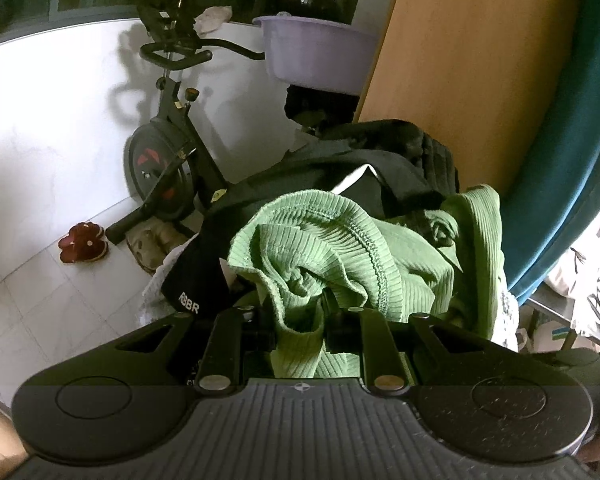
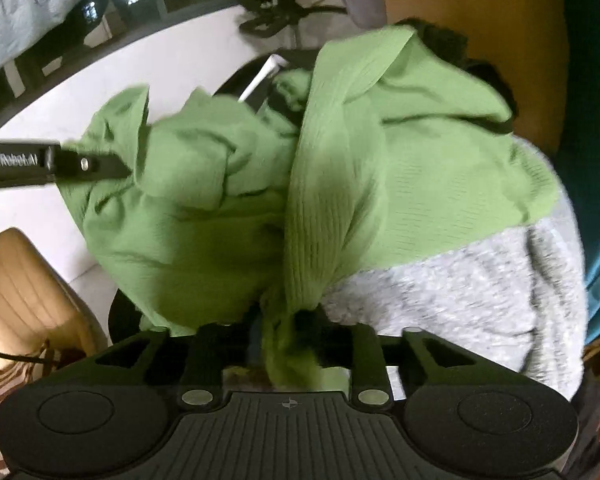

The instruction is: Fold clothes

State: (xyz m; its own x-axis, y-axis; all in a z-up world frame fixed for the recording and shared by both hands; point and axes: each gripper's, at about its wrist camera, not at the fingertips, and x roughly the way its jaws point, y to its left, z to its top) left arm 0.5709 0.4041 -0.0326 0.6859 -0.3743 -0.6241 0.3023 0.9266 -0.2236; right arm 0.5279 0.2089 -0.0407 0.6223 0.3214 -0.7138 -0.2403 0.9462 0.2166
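A green ribbed garment [image 1: 340, 248] is bunched up in front of my left gripper [image 1: 300, 320], which is shut on a fold of it. In the right wrist view the same green garment [image 2: 340, 168] hangs wide, and my right gripper [image 2: 288, 320] is shut on another bunch of it. My left gripper [image 2: 116, 168] shows at the left there, pinching the cloth's far edge. The fingertips of both are hidden in fabric. Beneath lies a pile with a black garment [image 1: 332, 164] and a grey fleece [image 2: 460, 292].
An exercise bike [image 1: 168, 152] stands against the white wall, with a lilac basin [image 1: 316, 52] behind it. A wooden panel [image 1: 468, 64] and a teal cushion edge [image 1: 572, 160] are on the right. A red slipper [image 1: 82, 242] lies on the tiled floor. A tan chair [image 2: 28, 300] is low left.
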